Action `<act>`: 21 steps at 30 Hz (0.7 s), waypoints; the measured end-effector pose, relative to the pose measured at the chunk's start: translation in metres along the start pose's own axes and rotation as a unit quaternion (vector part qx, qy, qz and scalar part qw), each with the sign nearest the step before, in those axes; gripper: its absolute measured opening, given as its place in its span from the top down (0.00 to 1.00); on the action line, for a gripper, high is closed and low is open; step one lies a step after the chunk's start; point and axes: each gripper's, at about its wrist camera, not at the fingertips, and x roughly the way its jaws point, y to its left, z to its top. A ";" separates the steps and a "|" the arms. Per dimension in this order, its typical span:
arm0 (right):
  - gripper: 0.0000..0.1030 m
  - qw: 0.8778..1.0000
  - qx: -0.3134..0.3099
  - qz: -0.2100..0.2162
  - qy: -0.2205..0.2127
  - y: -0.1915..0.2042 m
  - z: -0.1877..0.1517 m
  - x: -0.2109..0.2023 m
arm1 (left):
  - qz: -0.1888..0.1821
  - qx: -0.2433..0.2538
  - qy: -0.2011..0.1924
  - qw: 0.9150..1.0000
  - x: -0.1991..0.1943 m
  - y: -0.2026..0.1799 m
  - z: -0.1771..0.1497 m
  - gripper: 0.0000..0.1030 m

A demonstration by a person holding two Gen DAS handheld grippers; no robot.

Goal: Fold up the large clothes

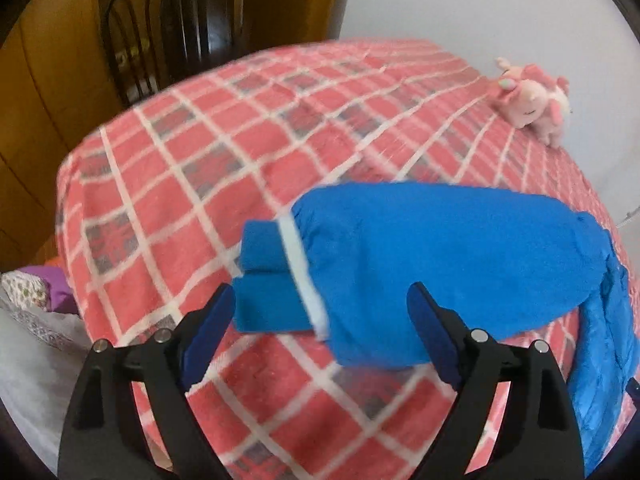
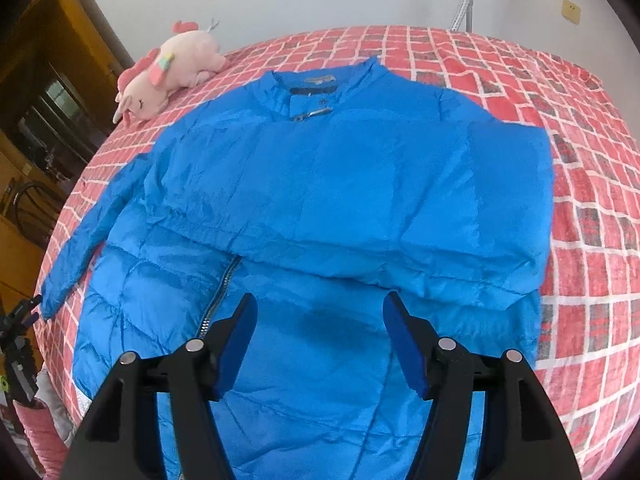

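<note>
A large blue padded jacket [image 2: 340, 184] lies front up on a bed with a red checked cover [image 2: 592, 216], collar at the far side. Its right sleeve is folded across the chest; its left sleeve [image 2: 92, 224] lies stretched out to the left. In the left wrist view that sleeve [image 1: 440, 256] runs across the bed, its cuff [image 1: 268, 280] at the left. My left gripper [image 1: 322, 300] is open and empty, just above the cuff end. My right gripper [image 2: 320, 316] is open and empty, above the jacket's lower front near the zip [image 2: 224, 284].
A pink plush toy [image 2: 168, 68] lies on the bed beyond the jacket's left shoulder; it also shows in the left wrist view [image 1: 532, 100]. A dark chair [image 1: 132, 32] and wooden cupboards [image 1: 36, 92] stand past the bed's far edge. A white wall is behind.
</note>
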 end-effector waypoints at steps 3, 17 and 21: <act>0.36 1.000 0.001 -0.003 0.003 0.001 -0.001 0.002 | -0.019 -0.008 0.007 1.000 0.014 0.005 0.001 0.13; 0.36 1.000 0.003 -0.008 0.000 -0.002 -0.004 -0.002 | -0.007 -0.004 -0.064 0.998 -0.005 -0.003 0.004 0.86; 0.36 1.000 0.007 -0.009 -0.004 -0.007 -0.005 -0.006 | -0.049 0.001 -0.106 0.993 -0.042 -0.022 0.003 0.95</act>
